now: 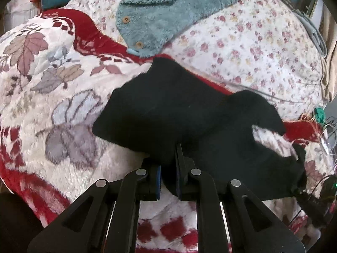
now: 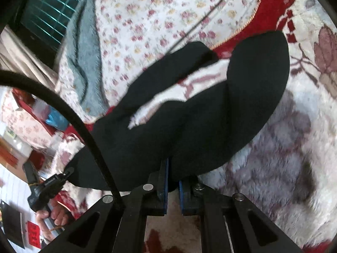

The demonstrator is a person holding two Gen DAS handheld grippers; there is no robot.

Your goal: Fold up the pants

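Black pants (image 1: 189, 113), soft, limp, light, judged best taken at the hem edges, are held draped over the floral blanket (image 1: 63, 109), pinched by left gripper (image 1: 168, 168) and right gripper (image 2: 173, 181).

Black cloth pants (image 1: 179, 109), matt and soft, no sheen anywhere on them. Under them a thick plush blanket, white with red borders and grey-mauve leaf shapes (image 1: 52, 97), its pile long and shaggy. Beyond that a thin white cotton-looking sheet with small pink flowers (image 1: 242, 42), flat and smooth. On it a teal fleece garment (image 1: 151, 19), fuzzy and nubbly, with round buttons that look like pale wood. The left gripper (image 1: 168, 168) is matt black plastic with shiny round metal pins and blue pads. The right gripper (image 2: 173, 175) has the same matt black finish, with a rough black braided cable (image 2: 69, 113) beside it.
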